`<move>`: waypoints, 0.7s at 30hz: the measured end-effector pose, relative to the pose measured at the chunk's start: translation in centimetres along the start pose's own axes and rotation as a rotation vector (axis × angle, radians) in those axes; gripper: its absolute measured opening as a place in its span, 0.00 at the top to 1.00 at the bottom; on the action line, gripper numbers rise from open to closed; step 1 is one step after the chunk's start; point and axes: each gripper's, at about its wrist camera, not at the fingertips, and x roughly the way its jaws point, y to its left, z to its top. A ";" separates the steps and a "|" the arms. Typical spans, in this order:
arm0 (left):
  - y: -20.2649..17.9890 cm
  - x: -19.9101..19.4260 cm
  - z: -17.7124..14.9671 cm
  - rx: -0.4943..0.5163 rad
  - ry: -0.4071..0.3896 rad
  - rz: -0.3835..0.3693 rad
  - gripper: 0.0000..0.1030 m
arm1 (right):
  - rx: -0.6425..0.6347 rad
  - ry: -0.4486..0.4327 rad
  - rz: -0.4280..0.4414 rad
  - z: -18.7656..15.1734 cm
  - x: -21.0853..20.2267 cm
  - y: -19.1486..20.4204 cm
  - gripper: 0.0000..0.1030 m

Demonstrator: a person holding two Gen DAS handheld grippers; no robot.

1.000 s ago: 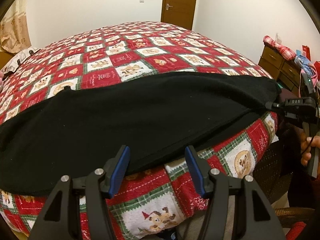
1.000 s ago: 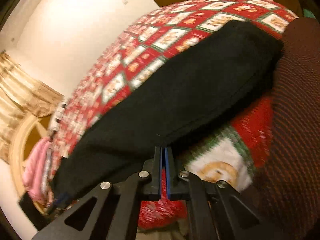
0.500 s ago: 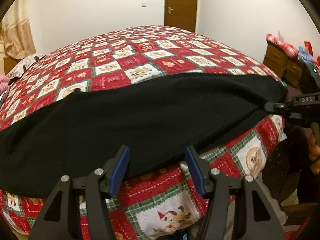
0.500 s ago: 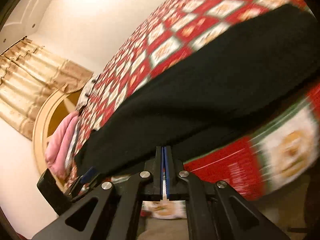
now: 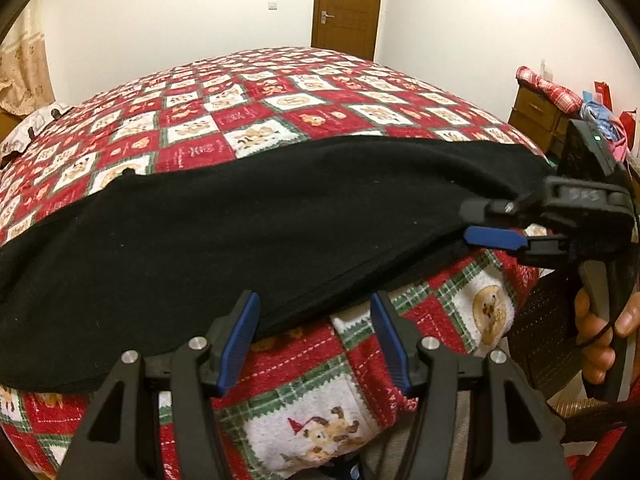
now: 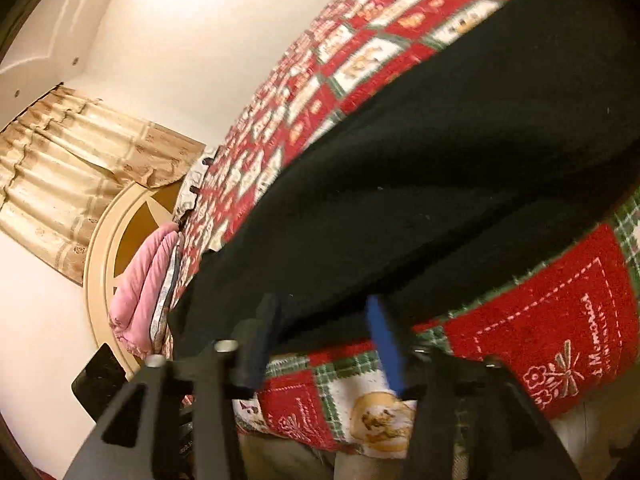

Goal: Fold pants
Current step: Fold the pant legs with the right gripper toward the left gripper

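Note:
The black pants (image 5: 256, 232) lie folded lengthwise across the near part of the bed; they also show in the right wrist view (image 6: 460, 184). My left gripper (image 5: 314, 320) is open and empty, its blue pads just at the pants' near edge. My right gripper (image 6: 324, 320) is open, its fingers straddling the pants' near edge. In the left wrist view the right gripper (image 5: 476, 224) sits at the right end of the pants with its jaws apart around the fabric edge.
The red, white and green patchwork quilt (image 5: 280, 112) covers the bed. A wooden dresser (image 5: 536, 112) with clothes stands at the right. A door (image 5: 346, 4) is at the back. A pink pillow (image 6: 144, 280) and round headboard (image 6: 104, 240) lie at the bed's far end.
My right gripper has opened from shut and moved along the pants' near edge. My left gripper stays open in the same place.

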 end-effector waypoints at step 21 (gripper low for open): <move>1.4 -0.7 0.3 -0.047 -0.025 0.016 0.41 | -0.033 -0.041 -0.027 -1.1 0.4 1.3 0.96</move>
